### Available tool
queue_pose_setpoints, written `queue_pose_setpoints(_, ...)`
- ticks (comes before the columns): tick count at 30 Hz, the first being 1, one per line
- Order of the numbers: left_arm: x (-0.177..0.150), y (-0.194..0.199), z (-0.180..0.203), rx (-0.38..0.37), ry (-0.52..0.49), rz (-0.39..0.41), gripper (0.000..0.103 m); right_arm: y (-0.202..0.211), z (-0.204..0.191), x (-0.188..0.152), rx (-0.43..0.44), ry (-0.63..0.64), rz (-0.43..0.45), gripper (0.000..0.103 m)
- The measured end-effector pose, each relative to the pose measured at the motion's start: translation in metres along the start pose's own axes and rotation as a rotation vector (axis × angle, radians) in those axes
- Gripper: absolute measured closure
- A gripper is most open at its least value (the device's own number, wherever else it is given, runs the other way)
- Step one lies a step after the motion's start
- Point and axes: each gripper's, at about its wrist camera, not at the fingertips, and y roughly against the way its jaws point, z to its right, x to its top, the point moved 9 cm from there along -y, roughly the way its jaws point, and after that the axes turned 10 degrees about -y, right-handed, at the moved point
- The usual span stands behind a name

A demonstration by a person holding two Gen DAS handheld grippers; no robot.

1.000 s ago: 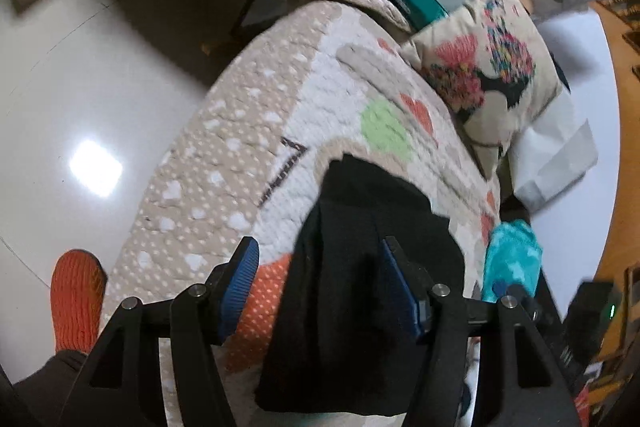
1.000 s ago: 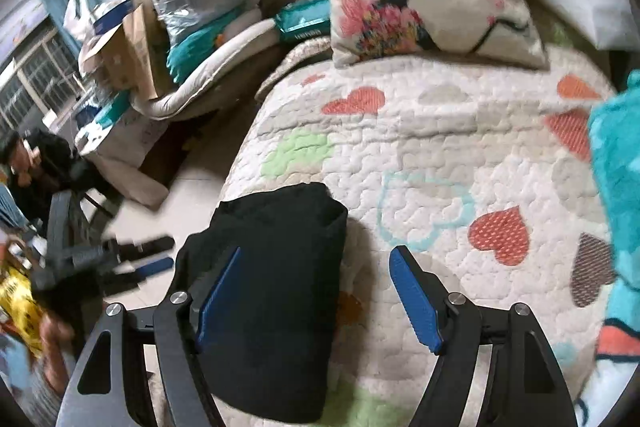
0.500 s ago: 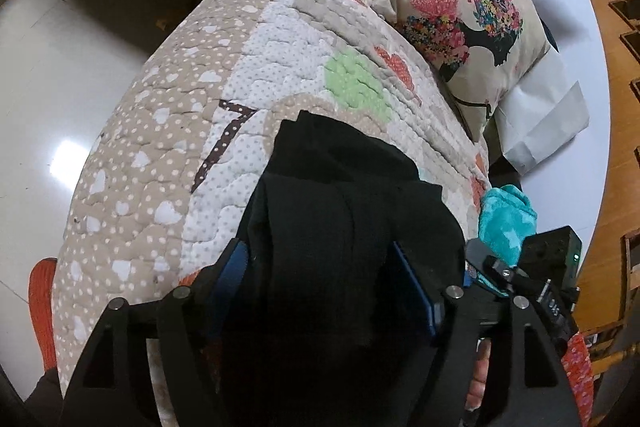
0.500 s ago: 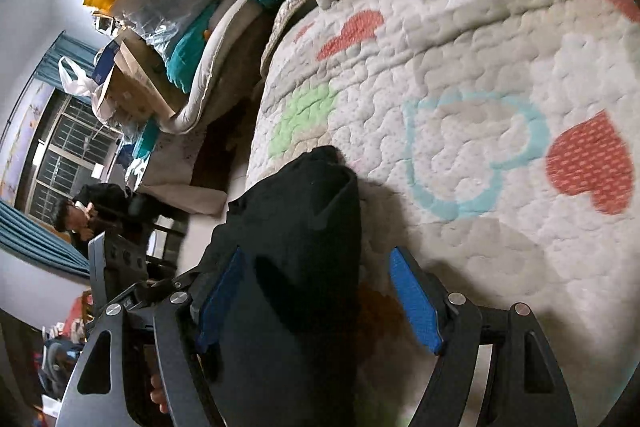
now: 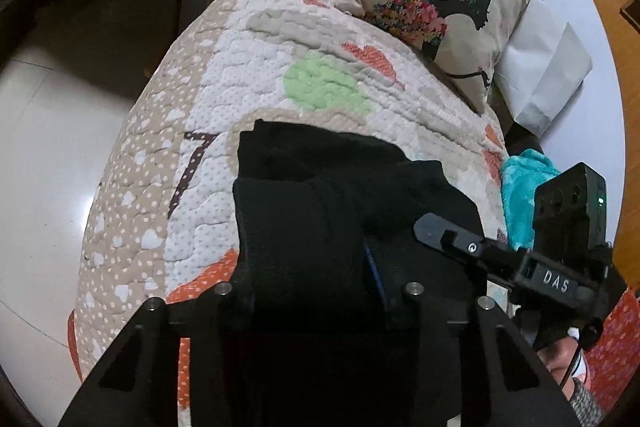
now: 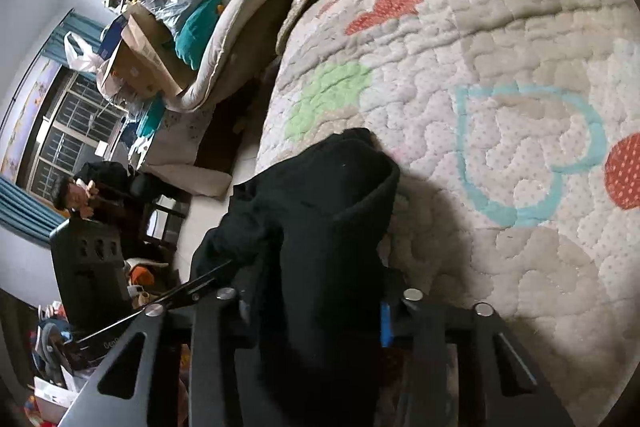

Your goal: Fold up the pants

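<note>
Both tools' jaws are closing on the black pants [image 5: 320, 211] bunched on the quilted bed [image 5: 248, 67]: left tool [image 5: 308, 267], right tool [image 6: 316, 291]

The black pants [image 5: 320, 211] lie folded into a thick bundle at the lower centre of both views, near the bed's edge.

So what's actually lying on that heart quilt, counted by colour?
Black: 1, the folded pants, with both grippers closing on them
Cream, floral print: 1, the pillow
Teal: 1, a fluffy cloth
Total: 3
</note>
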Motion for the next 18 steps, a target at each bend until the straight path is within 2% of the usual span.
queue_pose_setpoints(3,0.015,0.000,0.012,-0.036,0.015,0.018,0.072,0.009,-0.006,0.006,-0.032,0.036,0.014,0.066)
queue_pose_setpoints(5,0.033,0.000,0.025,-0.071,0.017,0.039,0.073,0.019,-0.008,0.016,-0.037,0.047,0.029,0.070)
queue_pose_setpoints(9,0.065,-0.005,0.045,-0.071,-0.020,0.073,0.073,0.034,-0.013,0.042,-0.065,0.082,0.071,0.071)
queue_pose_setpoints(14,0.092,-0.032,0.039,-0.086,0.022,0.066,0.073,0.041,-0.004,0.077,-0.117,0.106,0.104,0.071)
queue_pose_setpoints(18,0.100,-0.055,0.029,-0.094,0.041,0.036,0.073,0.039,0.015,0.096,-0.137,0.081,0.122,0.072)
